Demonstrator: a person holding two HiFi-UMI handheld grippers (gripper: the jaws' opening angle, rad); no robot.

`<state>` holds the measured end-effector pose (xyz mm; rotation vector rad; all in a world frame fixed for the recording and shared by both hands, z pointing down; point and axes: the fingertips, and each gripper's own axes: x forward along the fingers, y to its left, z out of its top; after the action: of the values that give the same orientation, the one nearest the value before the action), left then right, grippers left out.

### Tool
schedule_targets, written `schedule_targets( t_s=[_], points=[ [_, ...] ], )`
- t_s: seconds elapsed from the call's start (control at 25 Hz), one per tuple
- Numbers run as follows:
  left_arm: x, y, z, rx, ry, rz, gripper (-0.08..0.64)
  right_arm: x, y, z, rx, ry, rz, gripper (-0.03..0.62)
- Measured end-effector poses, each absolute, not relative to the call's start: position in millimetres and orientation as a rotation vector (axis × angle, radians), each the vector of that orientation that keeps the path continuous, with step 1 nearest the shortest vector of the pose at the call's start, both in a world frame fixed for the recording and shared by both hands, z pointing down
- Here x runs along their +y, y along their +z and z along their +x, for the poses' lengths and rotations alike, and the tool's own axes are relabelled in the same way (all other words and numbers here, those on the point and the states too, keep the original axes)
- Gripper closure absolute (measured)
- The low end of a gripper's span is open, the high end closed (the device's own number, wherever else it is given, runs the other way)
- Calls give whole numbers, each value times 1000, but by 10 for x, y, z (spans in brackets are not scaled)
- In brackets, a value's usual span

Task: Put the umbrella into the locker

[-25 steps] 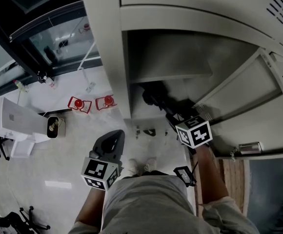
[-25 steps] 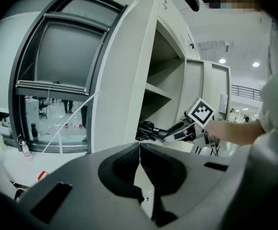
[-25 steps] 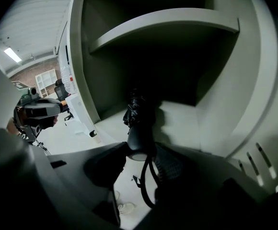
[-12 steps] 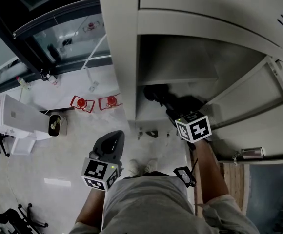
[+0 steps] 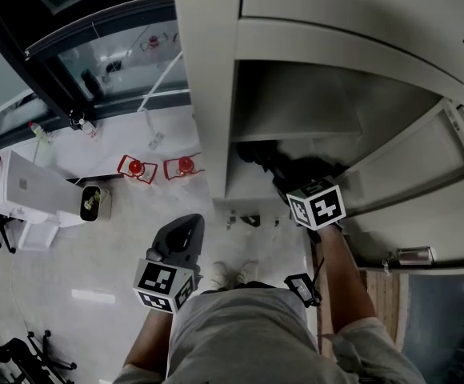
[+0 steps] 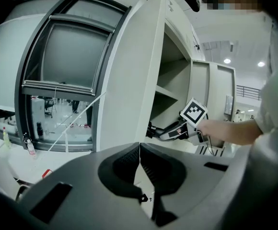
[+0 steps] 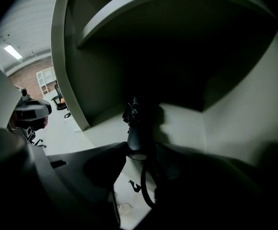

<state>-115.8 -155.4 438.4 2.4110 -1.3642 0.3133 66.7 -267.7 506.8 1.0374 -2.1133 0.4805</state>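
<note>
A black folded umbrella (image 5: pixel 266 160) reaches into the lower compartment of the open grey locker (image 5: pixel 206 94). My right gripper (image 5: pixel 286 184) is shut on its handle end at the compartment's mouth. In the right gripper view the umbrella (image 7: pixel 138 121) lies between my dark jaws, its tip over the locker floor (image 7: pixel 103 131) and its strap loop (image 7: pixel 145 191) hanging below. The right gripper (image 7: pixel 141 156) sits under a shelf. My left gripper (image 5: pixel 184 229) stays low by my body, shut and empty. The left gripper view shows its jaws (image 6: pixel 139 158) touching, with the right gripper (image 6: pixel 171 132) and locker (image 6: pixel 141 80) beyond.
The locker door (image 5: pixel 412 162) stands swung open on the right. On the floor to the left lie two red items (image 5: pixel 136 169), a small bin (image 5: pixel 88 203) and a white box (image 5: pixel 24 190), below a glass wall (image 5: pixel 112 50). My shoes (image 5: pixel 232 273) stand in front of the locker.
My right gripper has carried the umbrella a little deeper into the lower compartment. The left gripper has stayed where it was.
</note>
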Motion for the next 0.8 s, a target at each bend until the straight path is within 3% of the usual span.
schedule_targets(
  t_s=[0.8],
  points=[
    [-1486,4393,-1097,-1355,328,2401,543,-2650,5144,673,-2133,503,1033,367]
  ],
)
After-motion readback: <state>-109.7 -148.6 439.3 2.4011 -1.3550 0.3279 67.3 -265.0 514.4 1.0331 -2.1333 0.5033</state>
